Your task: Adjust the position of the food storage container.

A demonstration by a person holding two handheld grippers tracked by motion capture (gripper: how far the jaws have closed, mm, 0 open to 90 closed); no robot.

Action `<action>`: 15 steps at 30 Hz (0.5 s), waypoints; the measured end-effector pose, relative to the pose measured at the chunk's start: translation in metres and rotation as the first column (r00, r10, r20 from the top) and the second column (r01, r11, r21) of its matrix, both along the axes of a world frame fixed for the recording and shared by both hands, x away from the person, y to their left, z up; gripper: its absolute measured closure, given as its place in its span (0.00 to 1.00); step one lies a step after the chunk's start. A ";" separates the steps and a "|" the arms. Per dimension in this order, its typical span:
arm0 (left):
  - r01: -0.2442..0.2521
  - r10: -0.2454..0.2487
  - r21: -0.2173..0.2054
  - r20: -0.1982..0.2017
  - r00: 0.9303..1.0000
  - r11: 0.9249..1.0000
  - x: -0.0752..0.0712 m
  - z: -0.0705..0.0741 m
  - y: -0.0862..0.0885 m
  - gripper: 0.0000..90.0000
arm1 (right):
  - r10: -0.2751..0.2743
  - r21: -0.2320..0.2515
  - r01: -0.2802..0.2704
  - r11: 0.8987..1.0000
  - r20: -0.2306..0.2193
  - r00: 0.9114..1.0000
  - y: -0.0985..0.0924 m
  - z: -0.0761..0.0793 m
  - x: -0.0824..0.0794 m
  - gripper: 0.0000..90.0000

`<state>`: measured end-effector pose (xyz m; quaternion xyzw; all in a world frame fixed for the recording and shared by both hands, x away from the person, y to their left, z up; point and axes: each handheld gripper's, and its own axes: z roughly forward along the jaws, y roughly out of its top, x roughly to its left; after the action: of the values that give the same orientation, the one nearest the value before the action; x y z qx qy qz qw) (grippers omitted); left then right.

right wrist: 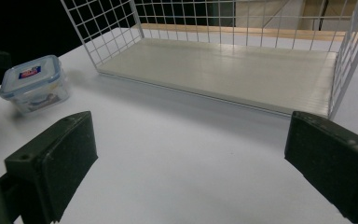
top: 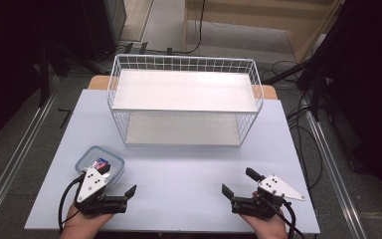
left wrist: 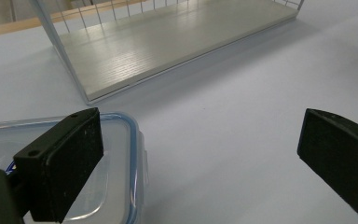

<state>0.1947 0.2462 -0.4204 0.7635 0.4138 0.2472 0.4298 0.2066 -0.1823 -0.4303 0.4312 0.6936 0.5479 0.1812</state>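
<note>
Clear plastic with a blue-rimmed lid, the small food box (top: 99,166) sits on the pale table (top: 179,169) near its front left corner, well apart from the white wire rack (top: 185,99) that stands at the back with its two wooden shelves bare. The left gripper (top: 121,182) rests just beside the box with its jaws spread wide and nothing between them; in the left gripper view one jaw stands over the lid (left wrist: 116,154) while the other is out over bare table. The right gripper (top: 236,181) lies at the front right, jaws likewise wide and holding nothing, far from the box (right wrist: 35,84). Judging by this, the work is at its start: the approach to the box. The next move likely calls for the left gripper to shift sideways until both jaws straddle the box, then close on its walls.
</note>
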 end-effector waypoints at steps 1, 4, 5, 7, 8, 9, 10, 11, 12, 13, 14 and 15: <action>0.000 0.000 0.000 0.000 1.000 1.000 0.000 0.000 0.000 0.00 | 0.000 0.000 0.000 1.000 0.000 1.000 0.000 0.000 0.000 0.02; 0.010 -0.010 0.006 0.000 1.000 1.000 0.001 -0.001 0.000 0.02 | -0.010 -0.003 0.010 1.000 -0.007 1.000 0.000 -0.001 0.001 0.02; 0.019 -0.019 0.005 -0.002 1.000 1.000 0.001 -0.001 0.000 0.02 | -0.011 -0.005 0.011 1.000 -0.010 1.000 0.000 -0.002 0.001 0.02; 0.025 -0.025 0.005 0.000 1.000 1.000 0.000 0.000 0.001 0.02 | -0.009 -0.008 0.008 1.000 -0.011 1.000 0.001 -0.002 0.002 0.02; 0.025 -0.025 0.005 0.000 1.000 1.000 0.000 0.000 0.001 0.02 | -0.010 -0.010 0.010 1.000 -0.013 1.000 0.002 -0.003 0.002 0.02; 0.025 -0.025 0.005 0.000 1.000 1.000 0.000 0.000 0.001 0.02 | -0.010 -0.010 0.010 1.000 -0.013 1.000 0.002 -0.003 0.002 0.02; 0.027 -0.027 0.005 0.003 1.000 1.000 0.000 0.001 0.001 0.02 | -0.009 -0.012 0.009 1.000 -0.012 1.000 0.002 -0.003 0.003 0.02; 0.029 -0.029 0.004 0.003 1.000 1.000 -0.001 0.001 0.001 0.02 | -0.008 -0.013 0.008 1.000 -0.011 1.000 0.003 -0.003 0.003 0.02; 0.026 -0.026 0.003 0.005 1.000 1.000 -0.001 0.002 0.001 0.02 | -0.006 -0.012 0.006 1.000 -0.016 1.000 0.003 -0.003 0.003 0.02; 0.025 -0.025 0.002 0.005 1.000 1.000 -0.001 0.002 0.001 0.02 | -0.004 -0.017 0.003 1.000 -0.013 1.000 0.004 -0.004 0.003 0.02; 0.026 -0.026 -0.001 0.006 1.000 1.000 -0.001 0.002 0.001 0.02 | -0.003 -0.017 0.003 1.000 -0.012 1.000 0.004 -0.004 0.003 0.02; 0.026 -0.026 0.000 0.007 1.000 1.000 -0.001 0.002 0.001 0.02 | -0.004 -0.016 0.003 1.000 -0.011 1.000 0.004 -0.004 0.003 0.02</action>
<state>0.1933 0.2473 -0.4179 0.7680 0.4023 0.2442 0.4344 0.2093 -0.1786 -0.4341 0.4339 0.6980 0.5398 0.1819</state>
